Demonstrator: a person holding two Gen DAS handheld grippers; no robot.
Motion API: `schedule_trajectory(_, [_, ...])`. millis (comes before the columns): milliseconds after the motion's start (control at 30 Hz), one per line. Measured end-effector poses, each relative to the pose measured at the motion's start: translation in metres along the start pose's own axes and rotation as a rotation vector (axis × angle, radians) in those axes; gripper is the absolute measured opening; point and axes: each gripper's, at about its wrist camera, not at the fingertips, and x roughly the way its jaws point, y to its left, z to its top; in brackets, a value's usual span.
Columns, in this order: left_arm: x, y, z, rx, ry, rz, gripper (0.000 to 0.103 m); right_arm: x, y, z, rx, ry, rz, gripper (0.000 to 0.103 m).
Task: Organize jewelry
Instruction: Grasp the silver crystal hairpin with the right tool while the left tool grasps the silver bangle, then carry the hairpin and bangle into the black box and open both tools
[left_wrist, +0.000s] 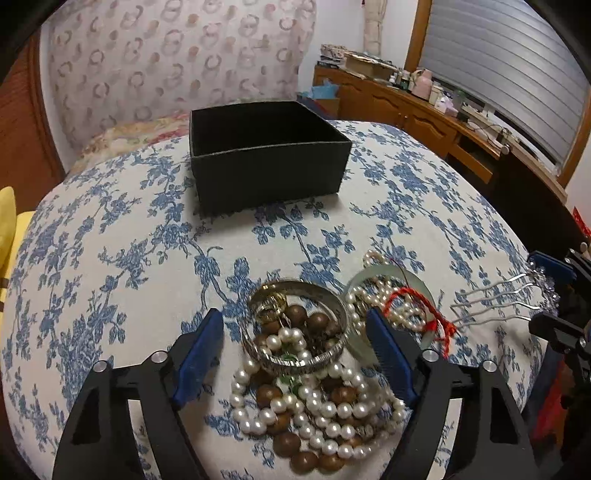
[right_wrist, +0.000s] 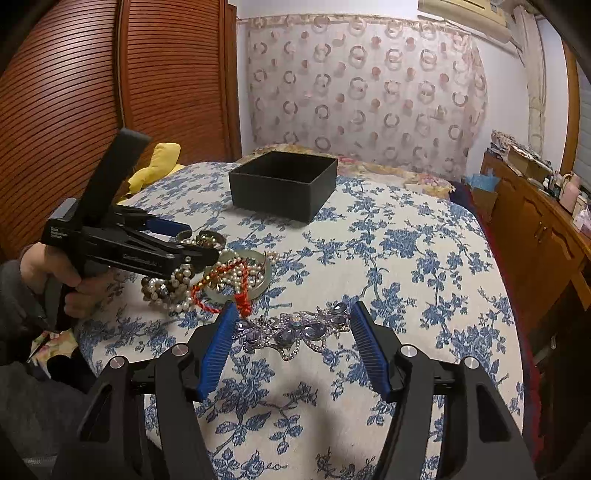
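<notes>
A pile of jewelry lies on the floral cloth: pearl strands (left_wrist: 325, 406), brown wooden beads (left_wrist: 286, 443), a silver bangle (left_wrist: 299, 325), a pale jade bangle (left_wrist: 388, 275) and a red cord (left_wrist: 417, 306). My left gripper (left_wrist: 297, 347) is open, its fingers either side of the silver bangle. A jewelled purple hair comb (right_wrist: 295, 330) lies between the open fingers of my right gripper (right_wrist: 291, 347); its silver prongs (left_wrist: 491, 301) show in the left wrist view. An open, empty black box (left_wrist: 266, 147) stands beyond the pile; it also shows in the right wrist view (right_wrist: 282, 184).
The blue floral cloth (left_wrist: 110, 258) covers a rounded surface. A yellow item (right_wrist: 159, 162) lies at its far left edge. A wooden sideboard (left_wrist: 424, 114) with clutter runs along the right. A slatted wooden door (right_wrist: 110, 92) and a patterned curtain (right_wrist: 362, 92) stand behind.
</notes>
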Motion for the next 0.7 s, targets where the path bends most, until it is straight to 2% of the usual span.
schedule_trajectory(200, [0.009, 0.000, 0.006, 0.025, 0.022, -0.017, 0.074, 0.003, 0.000, 0.005, -0.003, -0.005, -0.001, 0.065])
schedule_trajectory(267, [0.007, -0.002, 0.006, 0.030, 0.020, -0.034, 0.060, 0.004, 0.000, 0.007, -0.003, -0.006, -0.002, 0.065])
schedule_trajectory(367, [0.003, 0.000, 0.007, 0.026, 0.005, -0.036, 0.055, 0.004, 0.000, 0.007, -0.005, -0.005, -0.002, 0.065])
schedule_trajectory(700, [-0.015, 0.019, 0.010, -0.024, -0.053, -0.022, 0.054, 0.006, -0.002, 0.024, -0.024, -0.025, -0.008, 0.065])
